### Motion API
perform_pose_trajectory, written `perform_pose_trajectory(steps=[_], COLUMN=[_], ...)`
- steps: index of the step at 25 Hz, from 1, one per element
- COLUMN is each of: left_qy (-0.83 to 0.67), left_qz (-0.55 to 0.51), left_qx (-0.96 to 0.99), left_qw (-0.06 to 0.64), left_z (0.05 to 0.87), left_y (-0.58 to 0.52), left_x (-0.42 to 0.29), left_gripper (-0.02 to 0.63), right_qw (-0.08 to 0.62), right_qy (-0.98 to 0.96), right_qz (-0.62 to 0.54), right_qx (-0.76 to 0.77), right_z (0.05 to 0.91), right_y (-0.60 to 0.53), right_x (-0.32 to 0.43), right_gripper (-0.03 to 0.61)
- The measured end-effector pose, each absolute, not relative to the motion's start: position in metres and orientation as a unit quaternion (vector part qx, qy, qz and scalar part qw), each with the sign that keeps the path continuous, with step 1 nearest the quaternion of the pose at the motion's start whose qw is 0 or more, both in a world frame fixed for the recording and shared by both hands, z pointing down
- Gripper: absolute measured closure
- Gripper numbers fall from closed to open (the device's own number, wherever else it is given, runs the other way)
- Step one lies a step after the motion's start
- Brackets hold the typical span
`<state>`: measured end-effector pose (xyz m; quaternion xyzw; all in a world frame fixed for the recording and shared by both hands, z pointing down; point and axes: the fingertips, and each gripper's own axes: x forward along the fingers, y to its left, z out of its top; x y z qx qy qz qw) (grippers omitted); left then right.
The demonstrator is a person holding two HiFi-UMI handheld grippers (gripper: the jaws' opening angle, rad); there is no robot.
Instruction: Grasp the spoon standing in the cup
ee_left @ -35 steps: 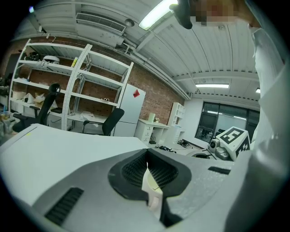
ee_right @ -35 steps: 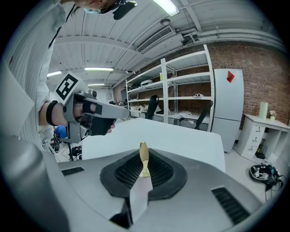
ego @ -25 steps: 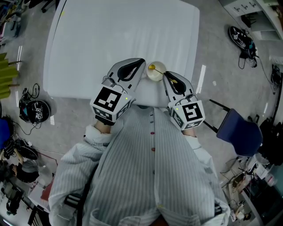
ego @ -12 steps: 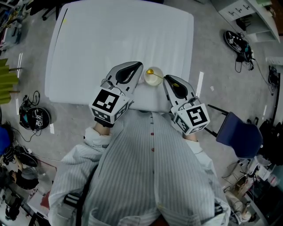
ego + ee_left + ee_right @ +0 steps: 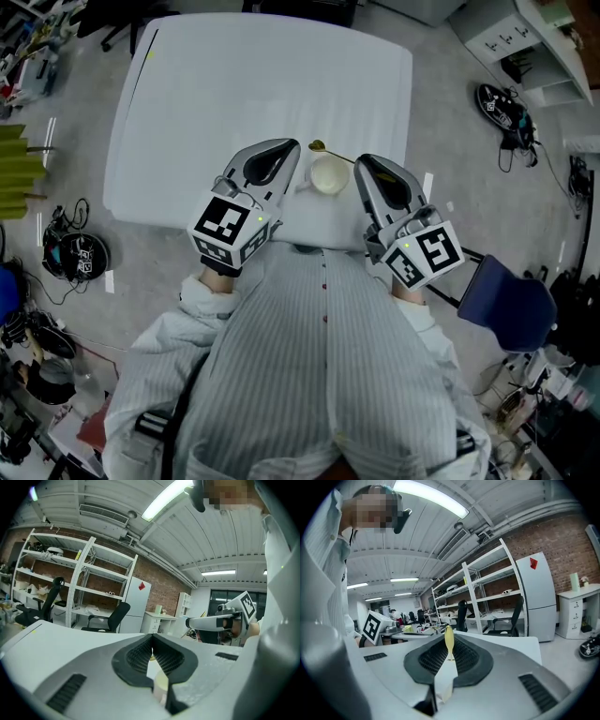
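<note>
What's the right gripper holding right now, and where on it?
The right gripper pinches the yellow spoon by its handle, with the bowl sticking out past the tips.

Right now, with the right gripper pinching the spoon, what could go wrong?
The right gripper grips the gold spoon only by its thin handle at the jaw tips, so it might swivel or slip. The spoon's bowl hangs just past the cup, which the left gripper seems to hold by one side; a swing could knock it.

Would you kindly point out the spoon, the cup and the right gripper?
spoon (image 5: pixel 319 146), head view, on its golden bowl.
cup (image 5: pixel 330 176), head view, on its pale inside.
right gripper (image 5: pixel 358 162), head view, between its fingertips.
</note>
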<state>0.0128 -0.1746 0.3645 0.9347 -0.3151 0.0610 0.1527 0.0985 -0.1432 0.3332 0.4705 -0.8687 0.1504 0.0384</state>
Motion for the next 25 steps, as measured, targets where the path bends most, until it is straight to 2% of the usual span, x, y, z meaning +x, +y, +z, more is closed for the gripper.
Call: perform_pose_trajectory(steps=[17,25], left_qy=[-0.362,-0.367], left_qz=[0.037,0.010], left_qx=[0.921,0.918], left_qw=[0.143,0.153], left_z=[0.343,0.332], left_y=[-0.164,-0.163], left_x=[-0.007,-0.011], left_gripper=[0.603,0.603], right_qw=[-0.072,-0.101], right_qy=[-0.897,-0.897], right_qz=[0.160,0.176], right_qx=[0.405,0.393], right_z=[0.273,0.265], right_y=[-0.172,-0.174], right_x=[0.074,0.071], right_gripper=[0.549,0.549])
